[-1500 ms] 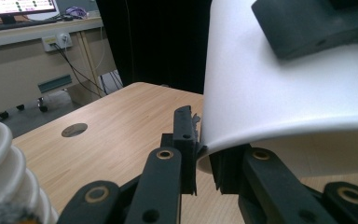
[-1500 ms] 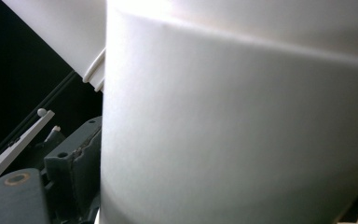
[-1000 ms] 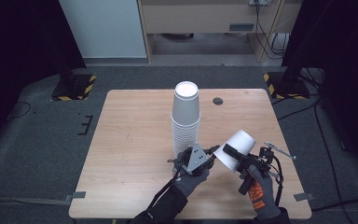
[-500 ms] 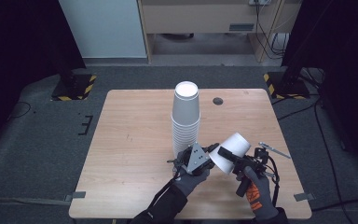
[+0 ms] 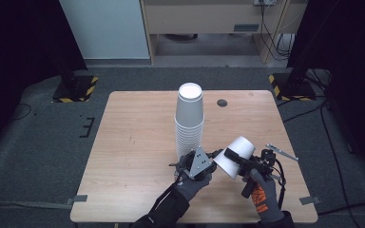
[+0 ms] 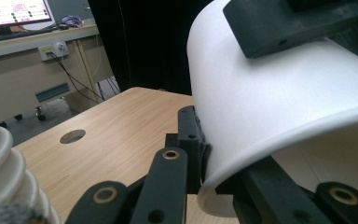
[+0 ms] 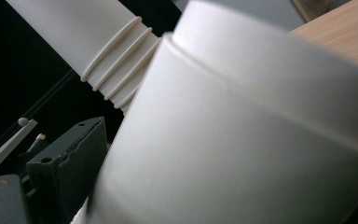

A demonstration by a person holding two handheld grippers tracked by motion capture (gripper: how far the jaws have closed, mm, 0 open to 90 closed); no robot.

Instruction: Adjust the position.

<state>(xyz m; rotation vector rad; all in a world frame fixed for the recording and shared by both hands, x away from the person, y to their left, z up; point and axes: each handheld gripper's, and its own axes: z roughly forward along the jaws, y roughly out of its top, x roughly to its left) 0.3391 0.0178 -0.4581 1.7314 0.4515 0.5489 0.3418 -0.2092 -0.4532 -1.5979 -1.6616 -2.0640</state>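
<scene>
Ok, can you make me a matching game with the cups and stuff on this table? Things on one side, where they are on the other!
Things:
1. tall cup stack
2. single white cup
3. small round hole
4. grey three-cornered plate

Places or states:
A. set into the table top near its far edge
B. tilted on its side, held between the two grippers
C. standing upright mid-table
D. on top of the left gripper

Pairs: 1-C, 2-B, 3-A, 4-D

No readable text anywhere I can see, a monitor (image 6: 16, 11) far beyond my left fingers carries coloured lines too small to read, orange marks on my right glove (image 5: 260, 198) illegible
</scene>
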